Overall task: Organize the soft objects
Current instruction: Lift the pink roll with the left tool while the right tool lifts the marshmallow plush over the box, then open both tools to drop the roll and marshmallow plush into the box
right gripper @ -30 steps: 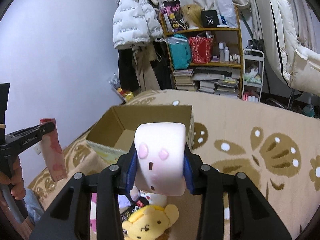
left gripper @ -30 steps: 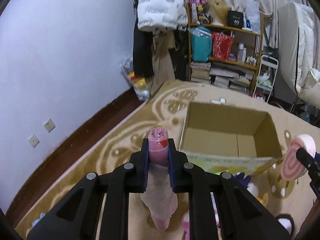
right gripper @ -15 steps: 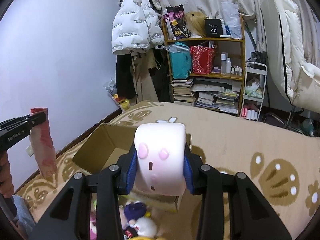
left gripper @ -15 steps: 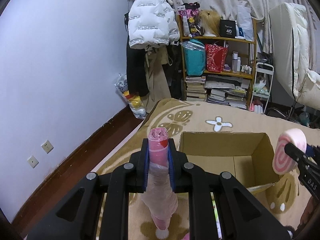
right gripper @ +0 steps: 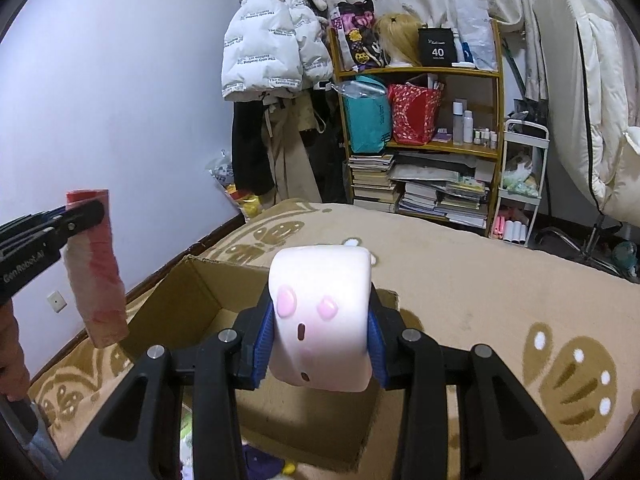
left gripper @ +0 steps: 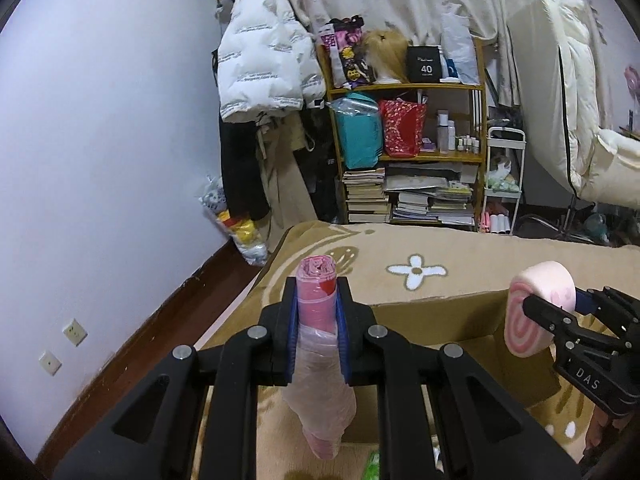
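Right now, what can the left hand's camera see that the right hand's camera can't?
Only the left wrist view shows the pink swirl on the end of the roll-cake plush, and the rolled top of the pink wrapped plush.

Only the right wrist view shows the roll-cake plush face, with pink cheeks, and the open inside of the cardboard box.

Both show the left gripper and right gripper each clamped on a toy, plus the cluttered bookshelf and white puffer jacket.
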A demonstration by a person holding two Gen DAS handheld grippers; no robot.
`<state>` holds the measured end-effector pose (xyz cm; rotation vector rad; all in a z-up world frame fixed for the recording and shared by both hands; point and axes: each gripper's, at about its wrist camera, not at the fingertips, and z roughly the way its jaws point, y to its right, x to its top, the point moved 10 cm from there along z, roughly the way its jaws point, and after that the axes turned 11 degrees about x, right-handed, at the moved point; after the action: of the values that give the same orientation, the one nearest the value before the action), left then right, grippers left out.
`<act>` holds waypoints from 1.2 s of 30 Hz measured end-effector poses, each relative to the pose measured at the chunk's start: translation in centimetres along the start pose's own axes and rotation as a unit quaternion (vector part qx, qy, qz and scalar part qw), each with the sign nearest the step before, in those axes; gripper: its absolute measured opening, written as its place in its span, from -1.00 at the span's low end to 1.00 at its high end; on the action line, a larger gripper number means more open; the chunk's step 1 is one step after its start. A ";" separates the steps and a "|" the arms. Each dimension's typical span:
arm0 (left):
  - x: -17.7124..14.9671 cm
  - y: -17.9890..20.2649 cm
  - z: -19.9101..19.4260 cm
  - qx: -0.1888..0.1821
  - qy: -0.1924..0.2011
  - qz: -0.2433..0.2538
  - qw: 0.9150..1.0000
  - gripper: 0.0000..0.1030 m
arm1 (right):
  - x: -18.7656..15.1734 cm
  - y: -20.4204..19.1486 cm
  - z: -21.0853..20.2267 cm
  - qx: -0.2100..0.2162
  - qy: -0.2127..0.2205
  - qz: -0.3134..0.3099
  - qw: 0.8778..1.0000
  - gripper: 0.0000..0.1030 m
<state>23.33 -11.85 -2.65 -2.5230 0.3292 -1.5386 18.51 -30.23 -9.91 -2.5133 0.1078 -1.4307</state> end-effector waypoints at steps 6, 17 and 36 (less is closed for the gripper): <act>-0.6 1.5 1.7 -0.034 -0.019 -0.016 0.999 -0.69 | -1.3 0.0 1.3 0.011 -0.014 0.001 1.000 -0.16; -2.9 4.0 4.2 -0.049 -0.054 -0.005 0.997 -0.55 | -3.6 0.4 3.3 0.020 -0.048 0.009 0.999 -0.04; -3.8 -0.3 0.9 0.005 -0.072 0.015 0.997 0.73 | -1.2 -0.5 -1.1 0.018 -0.011 0.042 0.999 0.98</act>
<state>22.51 -10.49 -6.24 -2.5900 0.3360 -1.3355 16.90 -29.69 -10.21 -2.4636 0.1794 -1.3601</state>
